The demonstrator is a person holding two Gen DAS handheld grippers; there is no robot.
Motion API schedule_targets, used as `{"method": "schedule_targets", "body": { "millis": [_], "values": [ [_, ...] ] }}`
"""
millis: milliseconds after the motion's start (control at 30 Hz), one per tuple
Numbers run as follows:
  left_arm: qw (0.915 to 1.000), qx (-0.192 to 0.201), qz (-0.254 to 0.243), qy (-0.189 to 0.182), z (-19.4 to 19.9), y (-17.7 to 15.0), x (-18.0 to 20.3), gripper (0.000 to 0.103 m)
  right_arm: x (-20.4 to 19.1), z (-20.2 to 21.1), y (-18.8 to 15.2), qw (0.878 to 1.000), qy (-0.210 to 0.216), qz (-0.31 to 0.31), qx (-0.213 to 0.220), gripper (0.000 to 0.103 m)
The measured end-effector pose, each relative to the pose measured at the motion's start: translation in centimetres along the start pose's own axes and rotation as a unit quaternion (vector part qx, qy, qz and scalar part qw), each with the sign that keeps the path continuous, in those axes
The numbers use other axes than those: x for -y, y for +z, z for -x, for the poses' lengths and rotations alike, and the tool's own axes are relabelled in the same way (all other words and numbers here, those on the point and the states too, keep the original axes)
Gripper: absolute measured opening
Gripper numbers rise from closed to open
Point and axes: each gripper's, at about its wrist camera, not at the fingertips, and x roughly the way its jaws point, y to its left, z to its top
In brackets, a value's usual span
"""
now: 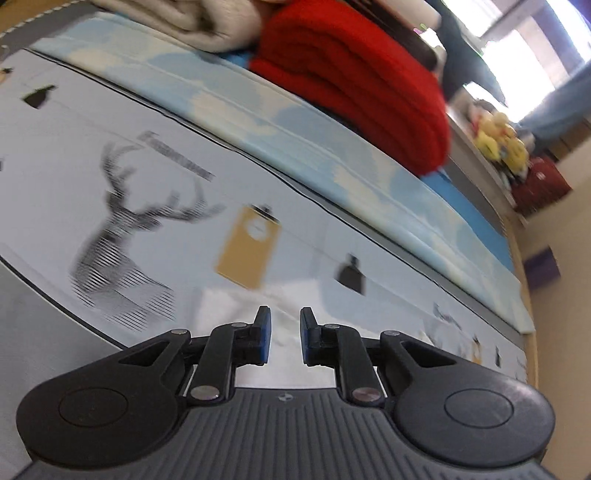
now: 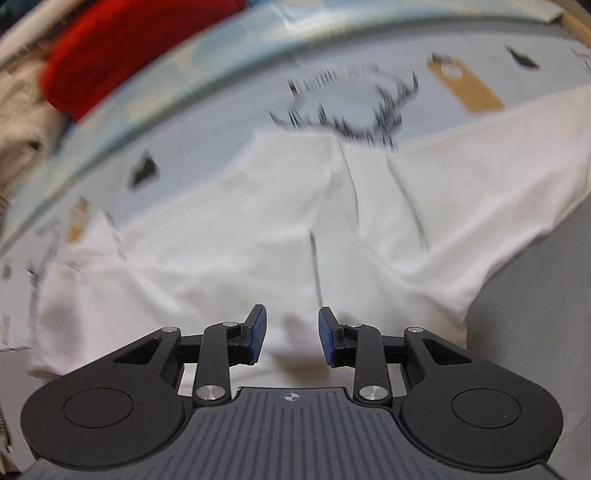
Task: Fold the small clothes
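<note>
A white garment (image 2: 258, 229) lies rumpled on a pale bedsheet printed with a deer (image 1: 122, 236) and tags. In the right wrist view it fills the middle, with several creases and a sleeve reaching right. My right gripper (image 2: 291, 339) is open just above its near part, nothing between the blue pads. In the left wrist view only a small part of the white garment (image 1: 258, 306) shows ahead of my left gripper (image 1: 285, 338), which is open and empty with a narrow gap.
A folded red blanket (image 1: 354, 92) and a beige blanket (image 1: 199, 22) lie at the bed's far side on a light blue cloud-print cover (image 1: 295, 144). Soft toys (image 1: 498, 140) and a red case (image 1: 539, 184) stand beyond the bed. A grey strip (image 2: 524, 314) borders the sheet.
</note>
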Motion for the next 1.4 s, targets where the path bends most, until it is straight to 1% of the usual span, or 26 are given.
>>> {"method": "schedule_targets", "body": {
  "millis": [100, 167, 200, 233, 267, 333, 400, 467, 500, 533, 567, 600, 700, 767, 833, 900, 967, 1067, 1133, 1167, 1200, 1233, 1267, 1333, 1367, 1400],
  "values": [
    [0.9997, -0.002, 0.019, 0.018, 0.3, 1.4, -2.4, 0.016, -0.5, -2.2, -0.2, 1.000, -0.023, 0.015, -0.014, 0.034],
    [0.9993, -0.006, 0.029, 0.023, 0.1, 1.5, -3.0, 0.016, -0.8, -3.1, -0.4, 0.999, -0.039, 0.028, -0.017, 0.034],
    [0.9992, -0.009, 0.031, 0.024, -0.1, 1.7, -3.3, 0.016, -0.9, -3.1, -0.5, 0.999, -0.040, 0.034, -0.014, 0.032],
    [0.9992, -0.010, 0.030, 0.023, 0.2, 1.6, -3.2, 0.016, -1.1, -3.0, -0.6, 0.998, -0.040, 0.043, -0.009, 0.011],
    [0.9993, -0.010, 0.028, 0.022, 0.1, 1.7, -3.2, 0.016, -1.1, -2.7, -0.5, 0.998, -0.036, 0.050, -0.002, 0.003],
    [0.9995, -0.010, 0.023, 0.021, 0.0, 1.7, -3.0, 0.016, -1.3, -1.8, -0.4, 0.998, -0.019, 0.059, 0.018, 0.003],
    [0.9995, -0.012, 0.018, 0.022, 0.2, 1.3, -2.5, 0.016, -1.2, -0.1, 0.2, 0.997, -0.004, 0.058, 0.048, 0.003],
    [0.9996, -0.016, 0.013, 0.021, -0.3, 1.0, -2.1, 0.016, -0.6, 2.6, 1.2, 0.993, -0.002, 0.052, 0.104, 0.003],
    [0.9996, -0.018, 0.008, 0.021, -0.6, 0.8, -1.9, 0.016, -0.1, 3.6, 1.7, 0.990, -0.016, 0.049, 0.129, 0.003],
    [0.9996, -0.021, 0.002, 0.021, -0.8, 0.6, -1.6, 0.016, 0.6, 4.4, 2.2, 0.987, -0.040, 0.045, 0.149, 0.003],
    [0.9994, -0.024, -0.008, 0.023, -1.1, 0.3, -1.2, 0.016, 1.4, 4.8, 2.6, 0.984, -0.065, 0.042, 0.159, 0.003],
    [0.9992, -0.028, -0.015, 0.024, -1.4, 0.1, -0.9, 0.016, 2.1, 4.6, 2.9, 0.985, -0.079, 0.038, 0.152, 0.003],
    [0.9979, -0.043, -0.037, 0.030, -2.6, -0.9, -0.1, 0.016, 4.1, 2.9, 3.2, 0.992, -0.080, 0.003, 0.100, 0.004],
    [0.9964, -0.060, -0.052, 0.031, -3.7, -1.8, 0.4, 0.016, 4.7, 2.5, 3.1, 0.992, -0.086, -0.011, 0.092, 0.006],
    [0.9940, -0.080, -0.069, 0.030, -4.8, -2.9, 0.7, 0.016, 5.0, 2.8, 3.0, 0.991, -0.090, -0.020, 0.099, 0.011],
    [0.9898, -0.102, -0.095, 0.029, -5.9, -4.0, 1.1, 0.016, 5.3, 3.7, 3.3, 0.988, -0.083, -0.031, 0.124, 0.012],
    [0.9850, -0.117, -0.122, 0.035, -6.6, -5.0, 1.3, 0.016, 5.5, 4.5, 3.4, 0.986, -0.067, -0.035, 0.146, 0.012],
    [0.9748, -0.143, -0.164, 0.048, -7.5, -6.6, 1.3, 0.016, 5.7, 4.5, 3.7, 0.988, -0.032, -0.032, 0.149, 0.016],
    [0.9631, -0.166, -0.201, 0.066, -8.3, -8.0, 1.2, 0.016, 5.5, 4.0, 3.9, 0.990, -0.010, -0.027, 0.135, 0.025],
    [0.9545, -0.178, -0.225, 0.080, -8.8, -8.8, 1.1, 0.016, 5.4, 3.6, 3.9, 0.992, -0.001, -0.027, 0.124, 0.028],
    [0.9442, -0.188, -0.252, 0.098, -9.3, -9.7, 1.0, 0.016, 5.4, 2.9, 4.0, 0.994, 0.005, -0.025, 0.106, 0.035],
    [0.9357, -0.191, -0.275, 0.112, -9.7, -10.5, 0.9, 0.017, 5.4, 2.1, 4.0, 0.996, 0.002, -0.024, 0.085, 0.039],
    [0.9338, -0.188, -0.283, 0.113, -9.7, -10.7, 1.0, 0.017, 5.6, 1.1, 3.9, 0.998, -0.012, -0.021, 0.063, 0.040],
    [0.9366, -0.181, -0.277, 0.117, -9.2, -10.6, 1.4, 0.017, 6.4, -0.7, 3.7, 0.998, -0.056, -0.023, 0.024, 0.040],
    [0.9379, -0.168, -0.281, 0.114, -8.6, -10.5, 2.0, 0.018, 7.0, -0.9, 3.6, 0.997, -0.068, -0.035, 0.018, 0.040],
    [0.9393, -0.154, -0.286, 0.109, -8.0, -10.3, 2.7, 0.018, 7.8, -0.6, 3.7, 0.996, -0.067, -0.057, 0.024, 0.040]
  ]
}}
